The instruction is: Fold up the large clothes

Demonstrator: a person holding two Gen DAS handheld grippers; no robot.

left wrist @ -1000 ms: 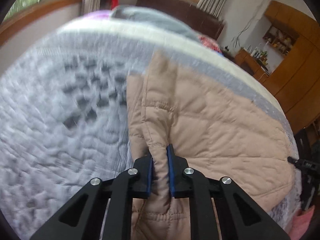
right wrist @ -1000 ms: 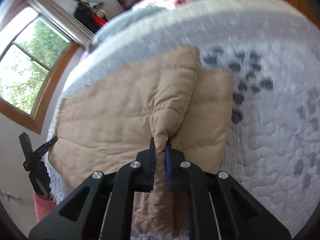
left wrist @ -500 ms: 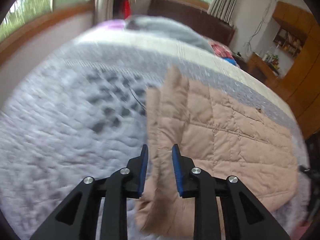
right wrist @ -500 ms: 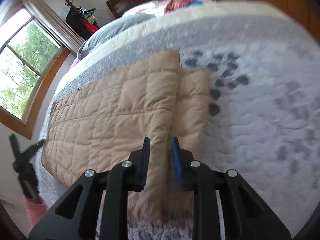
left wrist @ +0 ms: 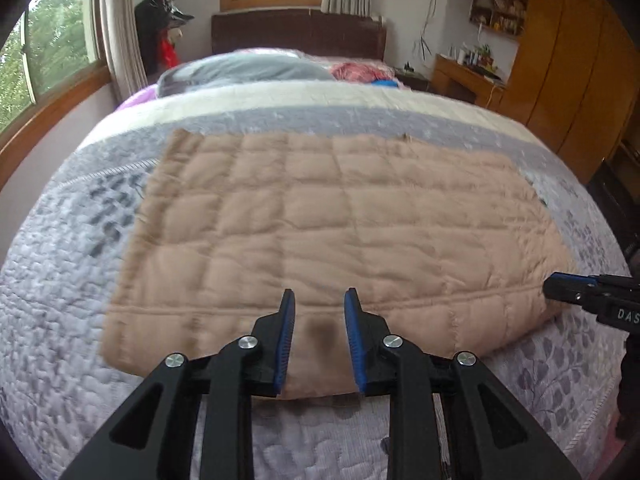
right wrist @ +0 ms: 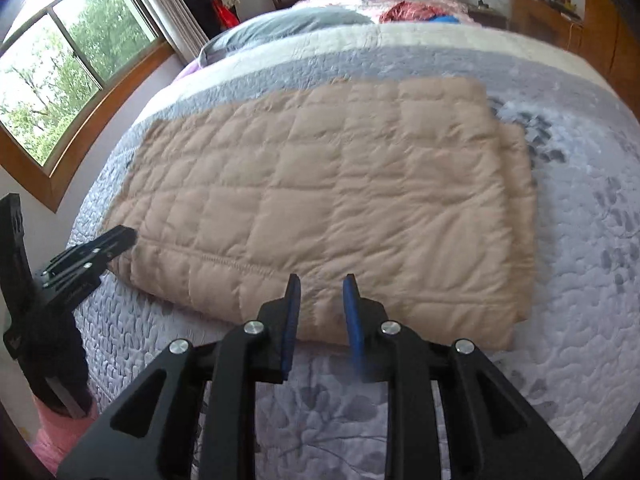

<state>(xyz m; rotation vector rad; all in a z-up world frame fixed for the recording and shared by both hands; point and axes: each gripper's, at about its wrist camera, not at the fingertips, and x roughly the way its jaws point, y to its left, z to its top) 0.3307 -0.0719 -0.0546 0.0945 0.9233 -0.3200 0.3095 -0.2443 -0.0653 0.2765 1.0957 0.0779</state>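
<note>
A beige quilted garment [left wrist: 340, 232] lies folded flat as a rectangle on the bed; it also shows in the right wrist view [right wrist: 340, 200]. My left gripper [left wrist: 319, 300] is open and empty, hovering just above the garment's near edge. My right gripper [right wrist: 320, 286] is open and empty, over the near edge toward the right end. The right gripper's tip shows at the right edge of the left wrist view [left wrist: 580, 288]; the left gripper shows at the left of the right wrist view [right wrist: 92, 256].
The bed has a grey patterned quilt [left wrist: 60, 340] with a grey pillow [left wrist: 240, 70] and red and pink clothes [left wrist: 356, 72] at the head. A wooden headboard [left wrist: 296, 32], windows and wooden cupboards [left wrist: 560, 60] surround the bed.
Both grippers let go of the garment's fold, opened and pulled back toward the near edge. The garment now lies flat and folded.
</note>
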